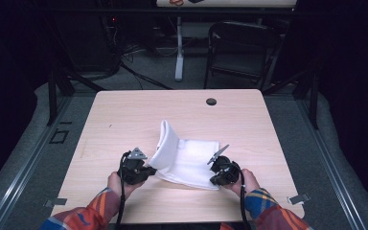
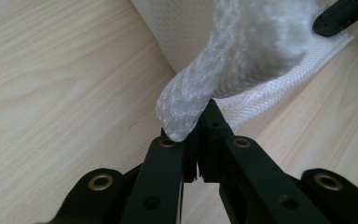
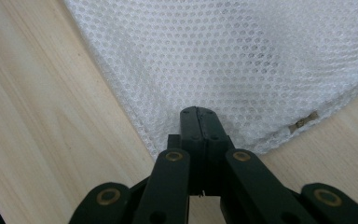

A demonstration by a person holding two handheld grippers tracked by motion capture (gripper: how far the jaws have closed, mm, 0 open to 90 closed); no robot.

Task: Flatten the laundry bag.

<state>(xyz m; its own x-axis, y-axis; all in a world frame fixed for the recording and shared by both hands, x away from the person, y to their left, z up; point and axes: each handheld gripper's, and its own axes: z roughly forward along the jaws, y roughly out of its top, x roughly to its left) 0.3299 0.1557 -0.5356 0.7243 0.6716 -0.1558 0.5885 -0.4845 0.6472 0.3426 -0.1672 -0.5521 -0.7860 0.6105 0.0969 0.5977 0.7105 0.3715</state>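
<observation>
On the near half of the pale wooden tabletop [image 1: 124, 115] lies a white mesh cloth [image 1: 191, 160], with a person's two hands working at its near edge. At the person's left, the left gripper [image 1: 146, 168] has its fingers clamped on a bunched corner of the cloth; in the left gripper view that corner [image 2: 182, 109] bulges out from between the closed black fingers [image 2: 168, 158] and is raised off the wood. From this hold the left part of the cloth stands up as a curved flap [image 1: 167, 139], while the rest lies flat on the tabletop. At the person's right, the right gripper [image 1: 215, 178] sits at the cloth's near right corner; in the right gripper view its fingers [image 3: 200, 123] are pressed together with the mesh edge caught between them, low against the tabletop. A small brownish tag [image 3: 306, 121] shows at the cloth's hem just beside them. Plaid sleeves [image 1: 263, 203] come in from the bottom edge. Well apart from the cloth, a dark round hole [image 1: 211, 101] sits near the far edge of the tabletop, and beyond it a black chair [image 1: 239, 48] stands on the floor.
</observation>
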